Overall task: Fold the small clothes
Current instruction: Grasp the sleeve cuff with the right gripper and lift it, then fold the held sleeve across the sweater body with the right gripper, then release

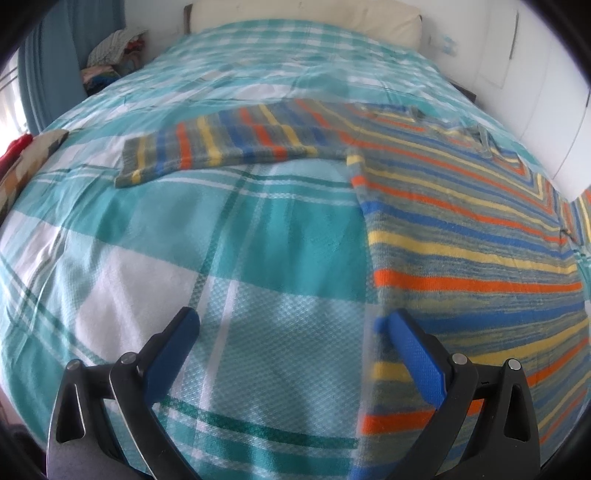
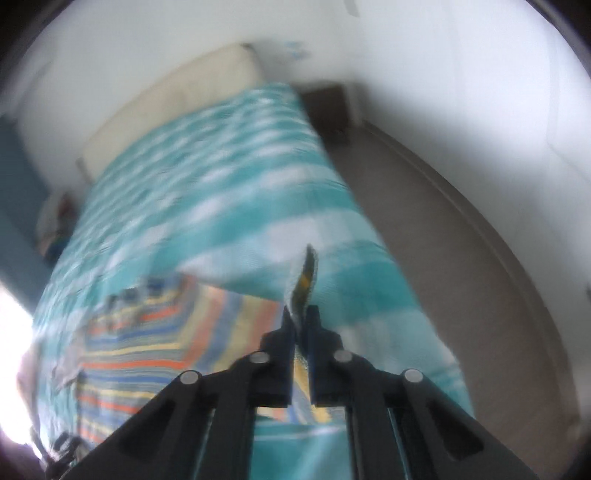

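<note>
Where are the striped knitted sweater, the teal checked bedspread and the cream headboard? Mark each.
striped knitted sweater (image 1: 461, 236), left wrist view, body panel
teal checked bedspread (image 1: 229, 229), left wrist view, bare middle
cream headboard (image 1: 306, 11), left wrist view, top cushion

Soft, even daylight, no hard shadows. Blown-out white glare at the lower left edge of the right wrist view. Heavy motion blur there, smearing the bed cover (image 2: 229, 177) and wall (image 2: 461, 92). Left wrist view mostly sharp, slightly soft far off. Strong fisheye bending, dark corners.
</note>
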### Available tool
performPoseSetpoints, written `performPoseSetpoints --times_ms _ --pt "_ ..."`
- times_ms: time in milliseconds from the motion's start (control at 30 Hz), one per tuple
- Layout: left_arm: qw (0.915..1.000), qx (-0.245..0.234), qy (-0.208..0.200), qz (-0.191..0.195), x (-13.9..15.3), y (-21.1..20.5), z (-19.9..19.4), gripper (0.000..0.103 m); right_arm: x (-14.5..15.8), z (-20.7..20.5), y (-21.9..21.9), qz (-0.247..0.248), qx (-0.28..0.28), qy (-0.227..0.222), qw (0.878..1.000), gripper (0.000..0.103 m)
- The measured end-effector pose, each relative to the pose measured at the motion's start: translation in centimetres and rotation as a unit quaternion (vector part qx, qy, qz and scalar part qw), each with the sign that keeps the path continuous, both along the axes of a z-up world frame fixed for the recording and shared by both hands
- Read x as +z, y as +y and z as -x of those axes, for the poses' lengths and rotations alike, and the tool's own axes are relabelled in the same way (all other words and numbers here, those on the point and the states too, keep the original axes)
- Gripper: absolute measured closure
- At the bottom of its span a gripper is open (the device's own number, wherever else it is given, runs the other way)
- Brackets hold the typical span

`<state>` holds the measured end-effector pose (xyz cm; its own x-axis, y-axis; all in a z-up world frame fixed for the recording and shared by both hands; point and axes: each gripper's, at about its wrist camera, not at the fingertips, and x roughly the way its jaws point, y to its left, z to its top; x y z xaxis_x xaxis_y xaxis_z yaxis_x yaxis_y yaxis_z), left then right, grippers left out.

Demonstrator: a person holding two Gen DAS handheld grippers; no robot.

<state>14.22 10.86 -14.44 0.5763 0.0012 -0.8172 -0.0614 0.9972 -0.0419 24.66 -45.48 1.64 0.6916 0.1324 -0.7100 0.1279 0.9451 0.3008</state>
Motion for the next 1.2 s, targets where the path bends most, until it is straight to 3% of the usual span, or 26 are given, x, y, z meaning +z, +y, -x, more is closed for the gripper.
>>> performPoseSetpoints --times_ms 133,300,367,400,433,533,633,700,767,867,1033,1200 --pt "1.0 -0.003 -0.005 -0.004 0.3 -0.1 0.2 0.001 3.6 -3.6 10.9 -0.03 0.109 -0.022 0.993 0.098" --pt "1.0 0.005 -0.001 -0.004 0.2 0.6 0.4 0.001 1.7 -6.9 22.5 -0.075 0.197 -0.019 0.977 0.094" --pt "1.0 0.008 0.003 0.001 0.1 0.9 0.4 0.001 -0.5 -7.5 25.2 -0.112 0.223 0.006 0.968 0.075" --pt "0.9999 0.01 0.003 0.003 0.1 1.0 0.4 0.001 -1.6 -7.6 26.0 -0.13 0.221 0.013 0.967 0.05" --pt "0.9999 0.011 0.004 0.004 0.2 1.0 0.4 0.001 -2.2 -7.3 26.3 -0.142 0.217 0.011 0.966 0.04" --pt "0.9998 0.015 0.003 0.013 0.4 1.3 0.4 0.001 -3.7 -6.4 26.7 -0.145 0.212 0.018 0.966 0.04" --pt "0.9996 0.016 0.006 0.024 0.5 1.5 0.2 0.001 -4.3 -4.4 26.3 -0.069 0.192 0.018 0.979 0.04" --pt "0.9995 0.016 0.008 0.027 0.4 1.4 0.2 0.001 -4.1 -2.6 26.6 0.022 0.18 0.02 0.983 0.04" --pt "0.9996 0.015 0.008 0.022 0.4 1.1 0.1 0.001 -3.9 -0.2 27.3 0.126 0.169 0.016 0.977 0.038" --pt "0.9999 0.011 0.01 0.006 0.2 0.7 0.1 0.001 -3.4 3.0 28.3 0.233 0.148 -0.008 0.961 0.021" --pt "0.9997 0.006 0.005 -0.022 0.0 0.1 0.2 0.001 -1.7 7.2 29.6 0.31 0.11 -0.067 0.942 0.009" --pt "0.9995 0.003 0.002 -0.031 0.0 0.0 0.3 0.001 -1.1 9.2 30.9 0.34 0.095 -0.076 0.933 0.008"
